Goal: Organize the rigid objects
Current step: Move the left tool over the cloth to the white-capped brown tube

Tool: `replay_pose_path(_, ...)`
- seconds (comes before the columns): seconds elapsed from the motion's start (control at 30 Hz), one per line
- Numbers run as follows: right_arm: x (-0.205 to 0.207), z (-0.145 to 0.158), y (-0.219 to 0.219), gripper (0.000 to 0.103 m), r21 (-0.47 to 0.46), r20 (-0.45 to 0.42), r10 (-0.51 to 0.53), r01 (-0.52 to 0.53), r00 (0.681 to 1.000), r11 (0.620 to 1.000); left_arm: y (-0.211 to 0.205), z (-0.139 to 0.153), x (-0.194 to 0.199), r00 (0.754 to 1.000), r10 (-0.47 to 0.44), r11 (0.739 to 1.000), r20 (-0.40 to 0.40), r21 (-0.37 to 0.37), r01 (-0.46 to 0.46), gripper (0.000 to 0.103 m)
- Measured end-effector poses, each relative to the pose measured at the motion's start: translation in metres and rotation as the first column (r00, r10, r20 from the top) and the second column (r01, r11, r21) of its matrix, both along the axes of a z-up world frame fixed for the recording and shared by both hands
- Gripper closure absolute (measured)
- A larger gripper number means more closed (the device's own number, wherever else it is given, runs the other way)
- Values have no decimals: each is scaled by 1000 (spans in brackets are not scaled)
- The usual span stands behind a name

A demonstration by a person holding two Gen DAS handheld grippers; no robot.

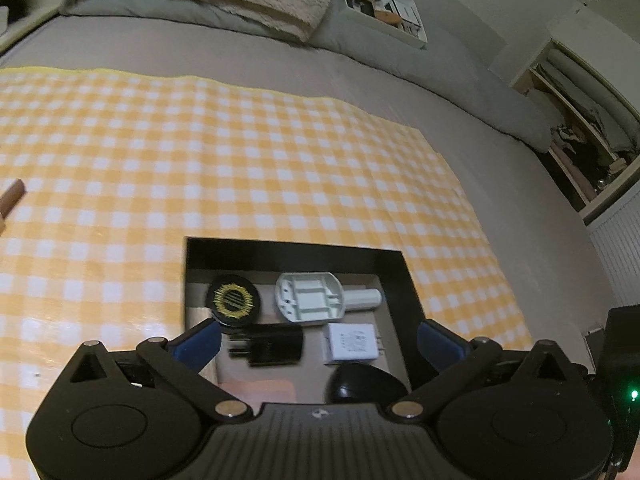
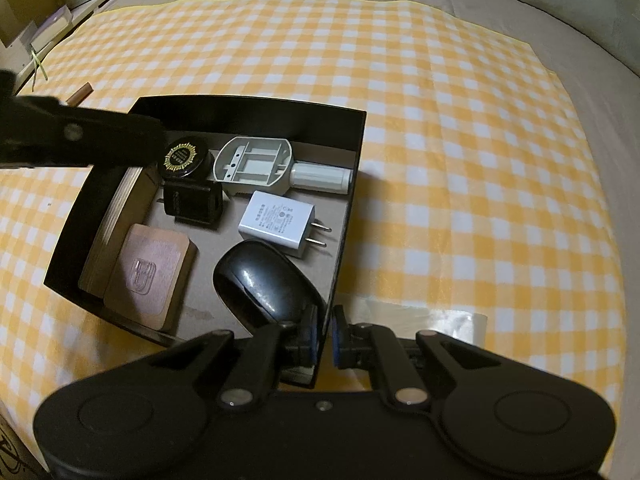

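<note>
Left gripper (image 1: 318, 342) wide apart, empty, above box (image 2: 352, 208). Right gripper (image 2: 326, 334) clamped on box wall. Remaining: 1 brown stick (image 1: 12, 196), far left of left gripper. Likely light, stiff, prone to rolling; grip mid-length, across axis.

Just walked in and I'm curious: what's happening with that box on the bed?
A person is sorting small items into a black box on a checked cloth. The right gripper is shut on the box's wall. The left gripper is open and empty above the box. Inside lie a round black tin, two chargers, a mouse and a grey plastic part. A brown stick remains outside.
</note>
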State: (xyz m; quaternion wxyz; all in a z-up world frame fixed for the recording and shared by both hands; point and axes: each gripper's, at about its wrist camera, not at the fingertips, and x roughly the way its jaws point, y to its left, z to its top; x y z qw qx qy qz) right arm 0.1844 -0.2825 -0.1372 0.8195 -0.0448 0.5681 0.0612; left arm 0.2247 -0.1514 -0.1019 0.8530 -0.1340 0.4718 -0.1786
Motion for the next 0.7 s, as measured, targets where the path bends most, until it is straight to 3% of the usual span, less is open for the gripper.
replay_pose_path(0.4,-2,0,0,94,-16,20,-52,52,998,998,54,17,-2,996,40,993,84,105,-48,0)
replay_pose_path(0.7,1,0,-1,93,-5,3,-70,70,998,998,113,17,9,986,80,971,149,214,-111,0)
